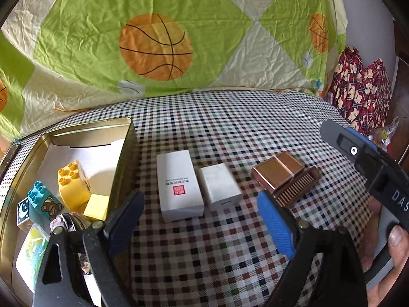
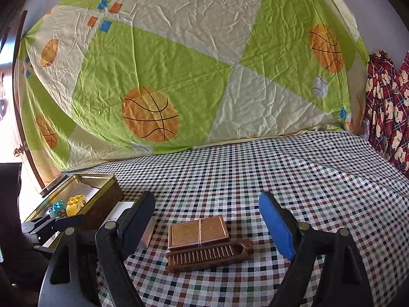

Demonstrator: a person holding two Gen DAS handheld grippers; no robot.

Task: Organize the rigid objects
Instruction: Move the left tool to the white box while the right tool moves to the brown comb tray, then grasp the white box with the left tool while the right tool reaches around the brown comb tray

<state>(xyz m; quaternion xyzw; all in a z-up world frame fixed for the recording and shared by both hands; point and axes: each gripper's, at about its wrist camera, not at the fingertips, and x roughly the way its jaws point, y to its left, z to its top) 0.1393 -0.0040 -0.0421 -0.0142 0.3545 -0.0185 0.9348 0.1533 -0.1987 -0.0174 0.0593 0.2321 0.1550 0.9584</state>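
A checked cloth point(image 1: 230, 128) covers the surface, backed by a green and cream basketball-print sheet point(image 1: 158, 25), with red patterned fabric point(image 1: 358, 87) at the right. The left gripper point(image 1: 202, 220) and right gripper point(image 2: 207, 220) are both spread, holding nothing. Two white boxes point(image 1: 179, 186) point(image 1: 219, 186), one bearing a red stamp and unreadable print, lie beside the brown comb case point(image 2: 202, 240), right of the gold tin point(image 1: 122, 158) holding toy blocks point(image 1: 72, 181)

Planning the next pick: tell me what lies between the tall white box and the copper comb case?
A smaller white box, seen in the left wrist view, sits between the tall white box and the copper comb case.
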